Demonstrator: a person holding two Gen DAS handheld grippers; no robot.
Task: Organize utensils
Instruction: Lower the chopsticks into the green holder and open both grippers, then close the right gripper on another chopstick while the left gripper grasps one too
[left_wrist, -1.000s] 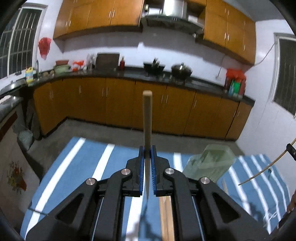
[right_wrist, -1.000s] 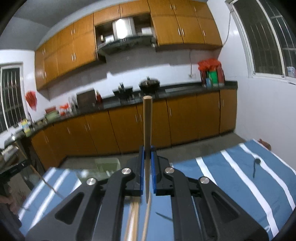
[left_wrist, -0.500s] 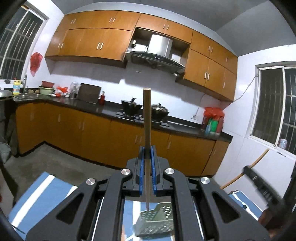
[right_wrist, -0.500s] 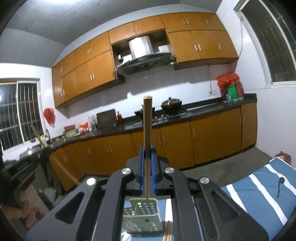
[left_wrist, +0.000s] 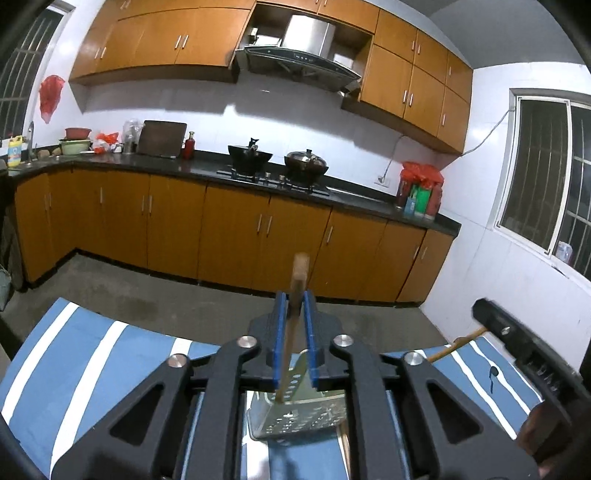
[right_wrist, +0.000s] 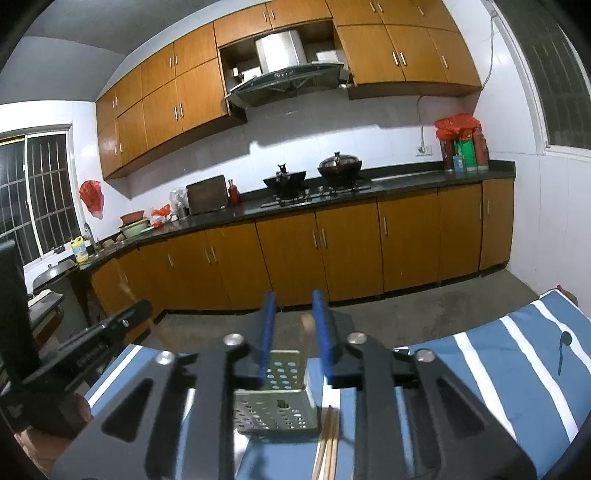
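A perforated pale-green utensil holder (left_wrist: 295, 417) stands on the blue striped tablecloth (left_wrist: 92, 354) and shows in the right wrist view (right_wrist: 277, 398) too. My left gripper (left_wrist: 294, 314) has its jaws slightly apart around a wooden chopstick (left_wrist: 291, 325), which leans with its tip in the holder. My right gripper (right_wrist: 293, 321) is open above the holder; a chopstick (right_wrist: 306, 332) stands in the holder between its jaws, untouched. Several chopsticks (right_wrist: 327, 443) lie on the cloth beside the holder.
The right gripper body (left_wrist: 517, 350) shows at the right of the left wrist view. The left gripper body (right_wrist: 92, 339) shows at the left of the right wrist view. Kitchen cabinets (left_wrist: 258, 240) and a concrete floor lie beyond the table's far edge.
Both grippers tipped down over the holder. The right gripper opened and let its chopstick drop into the holder. The left gripper's jaws loosened and its chopstick slid down and tilted.
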